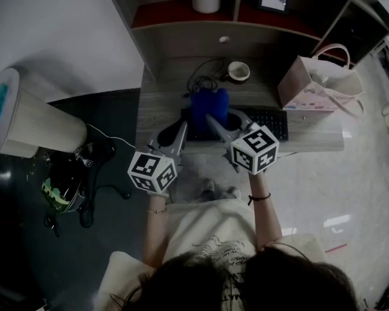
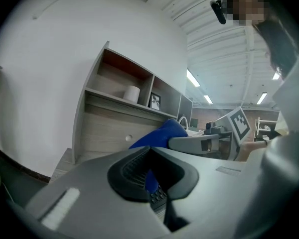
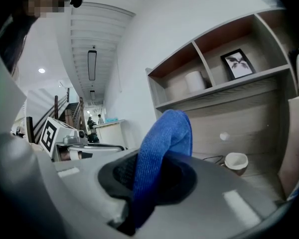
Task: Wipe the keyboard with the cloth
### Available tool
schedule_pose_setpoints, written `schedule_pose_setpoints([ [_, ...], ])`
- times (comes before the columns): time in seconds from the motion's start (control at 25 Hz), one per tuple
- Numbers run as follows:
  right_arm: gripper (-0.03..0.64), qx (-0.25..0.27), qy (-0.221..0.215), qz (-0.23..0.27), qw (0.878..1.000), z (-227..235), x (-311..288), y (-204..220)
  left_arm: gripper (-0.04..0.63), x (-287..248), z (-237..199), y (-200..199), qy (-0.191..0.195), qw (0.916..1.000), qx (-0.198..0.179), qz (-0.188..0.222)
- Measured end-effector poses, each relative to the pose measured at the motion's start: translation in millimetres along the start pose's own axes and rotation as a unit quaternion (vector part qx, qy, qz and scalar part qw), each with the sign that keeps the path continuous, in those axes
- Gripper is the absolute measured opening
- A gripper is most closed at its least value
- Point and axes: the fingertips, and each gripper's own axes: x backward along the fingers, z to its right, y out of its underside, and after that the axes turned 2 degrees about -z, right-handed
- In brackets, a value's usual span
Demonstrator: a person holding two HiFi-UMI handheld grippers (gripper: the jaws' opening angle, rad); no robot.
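In the head view, the right gripper [image 1: 222, 118] is holding a blue microfibre cloth [image 1: 209, 105] over the left part of a black computer keyboard [image 1: 269, 123] on the grey wooden desk [image 1: 162, 102]. The left gripper [image 1: 177, 131] is hovering just beside it, at the keyboard's left end.

In the left gripper view, its jaws are sitting nearly together, leaving a narrow slit that is showing the cloth and some keys beyond.

In the right gripper view, its jaws are pinching the cloth, which is arching upward above them.
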Motion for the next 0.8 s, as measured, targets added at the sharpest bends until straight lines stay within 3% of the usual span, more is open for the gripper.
schedule_pose_setpoints([
  [0.8, 0.059, -0.003, -0.011, 0.007, 1.000, 1.7, -1.1, -2.5, 0.005, -8.0, 1.9, -0.6, 0.001, 1.0000, -0.004, -0.003],
])
